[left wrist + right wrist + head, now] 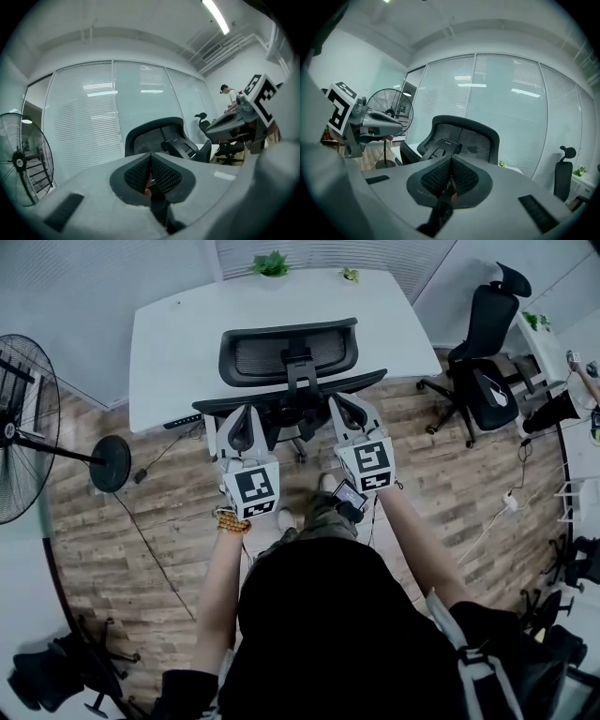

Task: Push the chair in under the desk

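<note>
Standing just ahead of both tongs and between them, the chair [281, 354] is found with its back toward the desk [178, 343] beyond; how far the seat is under cannot be told. The left tongs [246, 420] and right tongs [349, 409] are shut tight, with nothing held. Contact with the chair back cannot be confirmed. An even, level push from both closed tips, low on the back frame, is advised so the chair is not swivelled. The desk edge is close ahead. Open floor is noted on either side; a fan [23, 427] stands well left and a second chair [483, 352] well right.
</note>
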A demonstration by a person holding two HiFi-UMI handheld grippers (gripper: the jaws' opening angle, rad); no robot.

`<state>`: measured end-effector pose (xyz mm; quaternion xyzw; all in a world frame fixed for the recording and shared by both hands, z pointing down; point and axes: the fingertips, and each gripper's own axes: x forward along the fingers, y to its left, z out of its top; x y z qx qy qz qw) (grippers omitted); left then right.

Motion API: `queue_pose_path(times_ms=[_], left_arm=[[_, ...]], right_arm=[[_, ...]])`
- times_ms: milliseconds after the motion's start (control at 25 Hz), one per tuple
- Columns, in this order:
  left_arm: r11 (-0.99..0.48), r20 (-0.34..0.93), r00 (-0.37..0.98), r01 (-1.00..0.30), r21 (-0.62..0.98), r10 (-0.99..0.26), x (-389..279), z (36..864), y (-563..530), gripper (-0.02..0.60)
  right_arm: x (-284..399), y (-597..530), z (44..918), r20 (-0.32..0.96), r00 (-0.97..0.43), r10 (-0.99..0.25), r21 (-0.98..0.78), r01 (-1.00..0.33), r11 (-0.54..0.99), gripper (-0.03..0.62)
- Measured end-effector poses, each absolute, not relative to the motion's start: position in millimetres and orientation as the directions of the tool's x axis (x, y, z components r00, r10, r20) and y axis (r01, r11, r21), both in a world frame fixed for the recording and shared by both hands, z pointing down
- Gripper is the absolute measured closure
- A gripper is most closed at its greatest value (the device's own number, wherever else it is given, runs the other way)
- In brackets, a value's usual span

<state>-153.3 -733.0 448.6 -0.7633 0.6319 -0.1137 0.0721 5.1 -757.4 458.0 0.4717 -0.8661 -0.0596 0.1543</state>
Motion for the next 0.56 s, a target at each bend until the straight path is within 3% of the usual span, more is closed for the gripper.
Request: queue_pose_path(times_ms=[320, 440, 560], left_arm=[[-0.208, 0.118, 0.175, -0.888, -0.409, -0.977, -159, 451, -745, 0.561], [-0.242, 0.122, 0.209, -0.838, -0.488, -0.97, -157, 444, -752, 0.551], [-0.303, 0.163, 0.256, -0.764, -0.57, -0.953, -154, 444, -760, 0.491]], right_arm=[[14, -774, 442, 0.203, -0.523, -0.828, 0.383, -0.736, 0.558, 0.597], [13, -782, 438, 0.234, -0.554, -0.799, 0.506, -0.632, 0.587, 0.597], [7, -787, 440, 0.295, -0.597, -0.746, 0.646, -0.451, 0.616, 0.597]])
